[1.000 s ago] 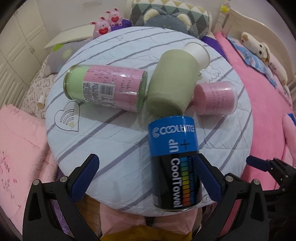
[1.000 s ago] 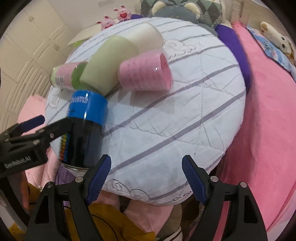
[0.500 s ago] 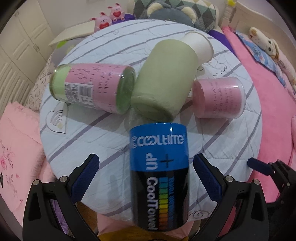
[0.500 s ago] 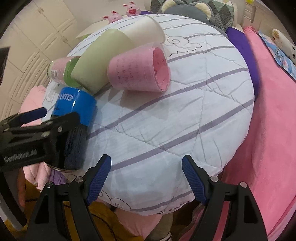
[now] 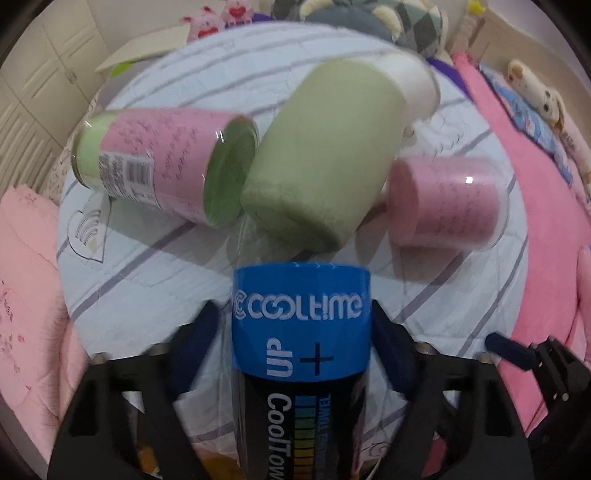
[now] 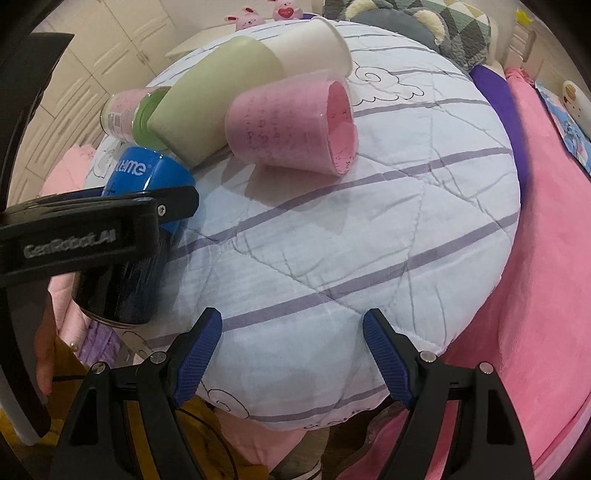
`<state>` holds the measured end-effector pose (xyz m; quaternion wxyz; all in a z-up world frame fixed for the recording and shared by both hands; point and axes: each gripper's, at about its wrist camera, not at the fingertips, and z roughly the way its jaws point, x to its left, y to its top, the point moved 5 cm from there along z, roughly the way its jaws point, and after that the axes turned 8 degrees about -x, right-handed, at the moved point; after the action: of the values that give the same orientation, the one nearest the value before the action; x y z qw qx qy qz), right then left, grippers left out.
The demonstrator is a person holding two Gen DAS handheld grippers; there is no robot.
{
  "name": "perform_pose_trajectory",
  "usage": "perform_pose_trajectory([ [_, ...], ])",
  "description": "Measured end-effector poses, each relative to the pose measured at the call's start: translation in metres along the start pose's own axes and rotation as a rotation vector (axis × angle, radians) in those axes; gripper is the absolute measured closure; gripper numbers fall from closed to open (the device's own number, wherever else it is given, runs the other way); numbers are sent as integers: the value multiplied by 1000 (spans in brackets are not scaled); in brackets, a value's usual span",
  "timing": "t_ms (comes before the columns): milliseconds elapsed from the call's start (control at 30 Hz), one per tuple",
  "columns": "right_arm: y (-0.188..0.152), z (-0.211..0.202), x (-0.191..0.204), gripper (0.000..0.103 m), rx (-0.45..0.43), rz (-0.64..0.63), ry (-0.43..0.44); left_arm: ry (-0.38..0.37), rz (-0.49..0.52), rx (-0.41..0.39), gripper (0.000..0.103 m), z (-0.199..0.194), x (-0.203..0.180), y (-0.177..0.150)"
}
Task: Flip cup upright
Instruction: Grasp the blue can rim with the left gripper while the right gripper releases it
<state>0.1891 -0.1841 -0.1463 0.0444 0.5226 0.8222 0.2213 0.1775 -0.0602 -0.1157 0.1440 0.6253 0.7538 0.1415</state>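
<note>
A blue and black CoolTowel can (image 5: 301,332) lies on its side on the round quilted cushion (image 5: 147,266), and it also shows in the right wrist view (image 6: 147,173). My left gripper (image 5: 299,332) straddles the can, one finger on each side, close to its walls. Beyond it lie a green cup (image 5: 325,155), a white cup (image 5: 413,85), a pink cup (image 5: 447,203) and a pink-and-green can (image 5: 159,162), all on their sides. My right gripper (image 6: 291,354) is open and empty at the cushion's near edge (image 6: 332,387).
Pink bedding (image 6: 535,295) lies to the right of the cushion. Plush toys (image 5: 218,26) and a grey bear pillow (image 5: 354,22) sit behind it. White cabinets (image 5: 33,85) stand at the left.
My left gripper has moved forward over the CoolTowel can and its fingers have closed in around it. The right gripper has held still and stayed open.
</note>
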Motion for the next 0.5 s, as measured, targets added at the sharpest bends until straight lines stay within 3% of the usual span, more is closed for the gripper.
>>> perform_pose_trajectory([
  [233,1,3,3,23,3,-7,-9,-18,12,3,35,-2,-1,-1],
  [500,2,2,8,23,8,-8,-18,-45,17,-55,35,-19,0,14],
])
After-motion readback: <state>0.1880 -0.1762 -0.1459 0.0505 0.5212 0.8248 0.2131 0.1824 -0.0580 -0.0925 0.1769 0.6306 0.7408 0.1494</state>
